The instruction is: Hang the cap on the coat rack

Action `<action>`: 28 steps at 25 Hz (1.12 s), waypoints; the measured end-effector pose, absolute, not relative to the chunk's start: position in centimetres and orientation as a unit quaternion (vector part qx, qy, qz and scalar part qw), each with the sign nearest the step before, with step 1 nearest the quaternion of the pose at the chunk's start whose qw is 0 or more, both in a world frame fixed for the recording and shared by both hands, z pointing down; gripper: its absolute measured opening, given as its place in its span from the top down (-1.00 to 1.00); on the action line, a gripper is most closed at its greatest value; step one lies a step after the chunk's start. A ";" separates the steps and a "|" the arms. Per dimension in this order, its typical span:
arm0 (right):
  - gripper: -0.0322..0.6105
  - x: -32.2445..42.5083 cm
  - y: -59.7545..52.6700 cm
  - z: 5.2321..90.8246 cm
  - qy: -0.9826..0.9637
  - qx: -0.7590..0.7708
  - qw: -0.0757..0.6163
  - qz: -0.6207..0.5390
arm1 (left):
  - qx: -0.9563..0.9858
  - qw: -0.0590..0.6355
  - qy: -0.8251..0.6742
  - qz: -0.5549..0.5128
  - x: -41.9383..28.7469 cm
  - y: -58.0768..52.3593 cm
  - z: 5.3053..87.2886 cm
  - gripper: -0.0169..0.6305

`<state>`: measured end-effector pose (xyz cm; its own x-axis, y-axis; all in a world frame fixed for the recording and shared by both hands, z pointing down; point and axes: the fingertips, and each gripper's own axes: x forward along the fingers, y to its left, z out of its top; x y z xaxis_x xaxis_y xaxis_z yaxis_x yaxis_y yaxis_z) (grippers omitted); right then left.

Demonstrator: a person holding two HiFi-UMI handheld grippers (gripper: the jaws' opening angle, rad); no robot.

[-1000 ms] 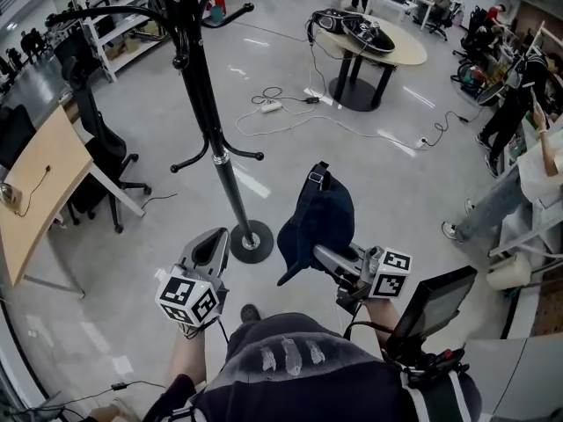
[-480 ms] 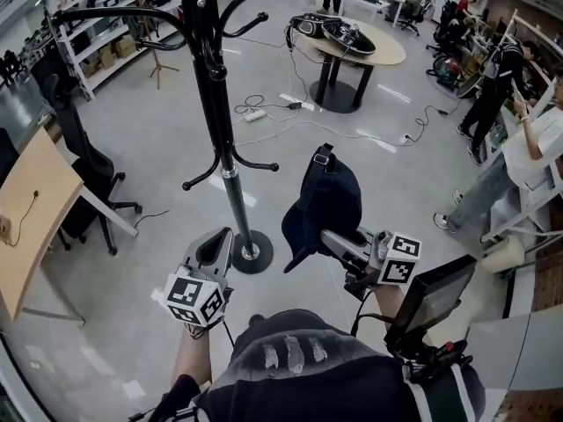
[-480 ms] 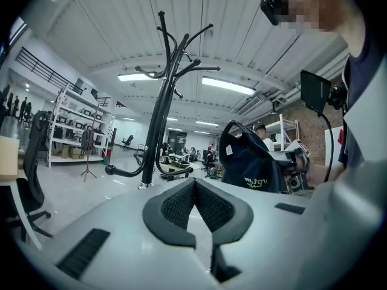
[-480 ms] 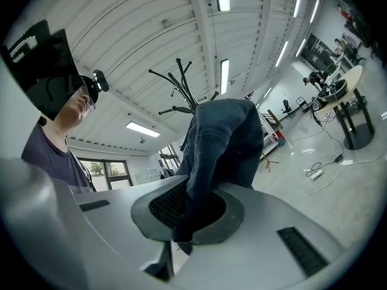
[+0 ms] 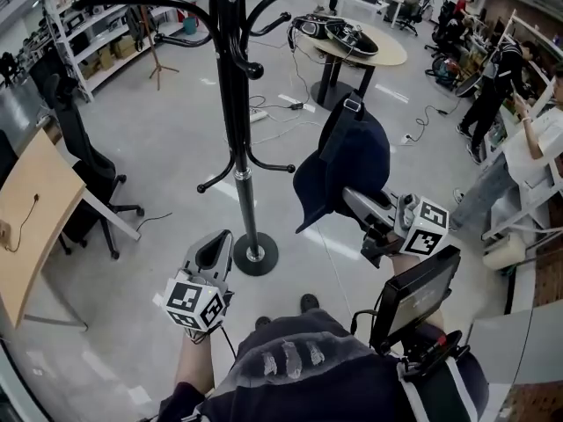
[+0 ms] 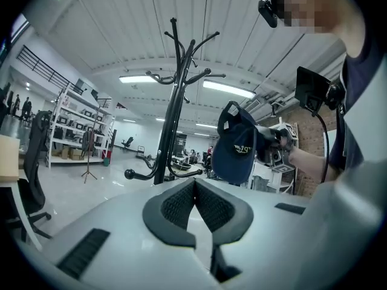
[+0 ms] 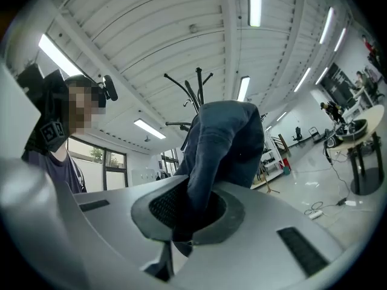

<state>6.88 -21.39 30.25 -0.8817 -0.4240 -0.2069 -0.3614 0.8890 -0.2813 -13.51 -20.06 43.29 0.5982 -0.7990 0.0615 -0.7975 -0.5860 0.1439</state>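
The black coat rack [image 5: 232, 104] stands on the floor ahead, its hooks curving out near the top and at mid-height. A navy cap [image 5: 347, 161] hangs in the air to the right of the pole, and my right gripper [image 5: 361, 202] is shut on its lower edge. In the right gripper view the cap [image 7: 224, 144] fills the jaws, with the rack's top hooks [image 7: 196, 89] behind it. My left gripper [image 5: 211, 251] is held low, left of the rack's round base, shut with nothing in it. The left gripper view shows the rack [image 6: 175, 101] and the cap [image 6: 237, 147] beside it.
A round table [image 5: 387, 49] with gear on it stands at the back right, with cables [image 5: 281, 112] on the floor before it. A wooden desk [image 5: 35, 209] and office chair [image 5: 84, 148] are at left. People [image 5: 501, 69] stand at right.
My right gripper has lifted the cap higher, beside the rack's mid-height hooks. The rack now appears nearer and more central. The left gripper has shifted only slightly.
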 end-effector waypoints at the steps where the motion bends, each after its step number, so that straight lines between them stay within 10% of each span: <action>1: 0.86 6.8 -21.9 29.3 0.964 -0.201 0.134 -0.109 | 0.889 0.079 -0.451 -0.004 -13.7 -20.4 43.2 0.93; 28: 0.86 10.8 -26.3 13.1 0.971 -0.121 0.179 0.101 | 0.873 0.068 -0.483 0.006 -10.0 -24.5 41.4 0.93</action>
<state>10.80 -26.27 13.09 -0.9065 -0.1979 -0.3730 -0.2706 0.9503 0.1536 -9.99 -24.54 41.40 0.5330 -0.8426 0.0766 -0.8443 -0.5238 0.1129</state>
